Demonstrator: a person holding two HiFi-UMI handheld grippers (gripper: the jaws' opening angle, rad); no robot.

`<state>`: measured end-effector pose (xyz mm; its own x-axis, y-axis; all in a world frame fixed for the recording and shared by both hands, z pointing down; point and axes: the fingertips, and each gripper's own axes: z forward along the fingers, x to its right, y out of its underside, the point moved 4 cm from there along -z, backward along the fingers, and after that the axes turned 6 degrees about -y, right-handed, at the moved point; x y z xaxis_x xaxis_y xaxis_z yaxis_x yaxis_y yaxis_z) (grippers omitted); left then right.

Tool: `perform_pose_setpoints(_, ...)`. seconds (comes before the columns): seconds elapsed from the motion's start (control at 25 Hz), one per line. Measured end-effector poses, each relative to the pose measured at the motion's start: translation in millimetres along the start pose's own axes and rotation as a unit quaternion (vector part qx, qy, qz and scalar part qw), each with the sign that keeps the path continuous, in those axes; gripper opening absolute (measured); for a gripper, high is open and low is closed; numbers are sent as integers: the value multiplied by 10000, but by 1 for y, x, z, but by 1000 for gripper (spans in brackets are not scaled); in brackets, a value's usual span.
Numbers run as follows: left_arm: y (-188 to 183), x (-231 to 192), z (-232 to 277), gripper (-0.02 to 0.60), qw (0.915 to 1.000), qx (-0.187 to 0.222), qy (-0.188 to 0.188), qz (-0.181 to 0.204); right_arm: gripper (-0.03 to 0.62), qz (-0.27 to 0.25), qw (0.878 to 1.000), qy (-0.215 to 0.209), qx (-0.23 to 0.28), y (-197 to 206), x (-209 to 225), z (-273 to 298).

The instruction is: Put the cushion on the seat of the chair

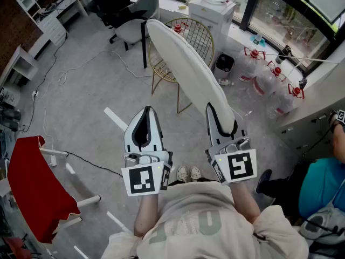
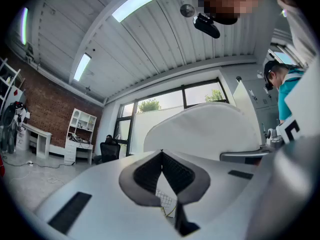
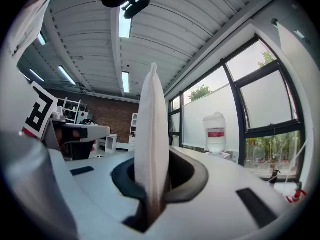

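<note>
A long white cushion (image 1: 186, 63) hangs edge-on in the air, and its near end is pinched in my right gripper (image 1: 216, 114), which is shut on it. Beyond and under the cushion's far half stands the gold wire chair (image 1: 198, 34), its seat bare. In the right gripper view the cushion (image 3: 151, 134) rises upright out of the jaws of the right gripper (image 3: 152, 176). My left gripper (image 1: 146, 111) floats to the cushion's left, shut with nothing in it. From the left gripper view, the cushion (image 2: 205, 129) lies beyond the closed tips of the left gripper (image 2: 161, 154).
A grey office chair (image 1: 132, 23) stands behind the wire chair. A water dispenser (image 1: 211, 7), a black bin (image 1: 224, 63) and several water bottles (image 1: 267, 77) line the window side. A red seat (image 1: 32, 190) is at left, and a person in teal (image 1: 323, 190) at right. Cables cross the floor.
</note>
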<state>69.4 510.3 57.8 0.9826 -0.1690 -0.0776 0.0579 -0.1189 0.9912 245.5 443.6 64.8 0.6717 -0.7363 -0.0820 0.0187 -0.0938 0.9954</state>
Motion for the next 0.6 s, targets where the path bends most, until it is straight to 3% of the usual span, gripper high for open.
perform_pose_setpoints(0.28,-4,4,-2,12,9999,86,110,95,46,-65,9999,96,55,-4,4,-4)
perform_pose_setpoints(0.6,-7,-25,-2,12,9998,121,-177,52,46,323,9991,258,-50,4,8,-7)
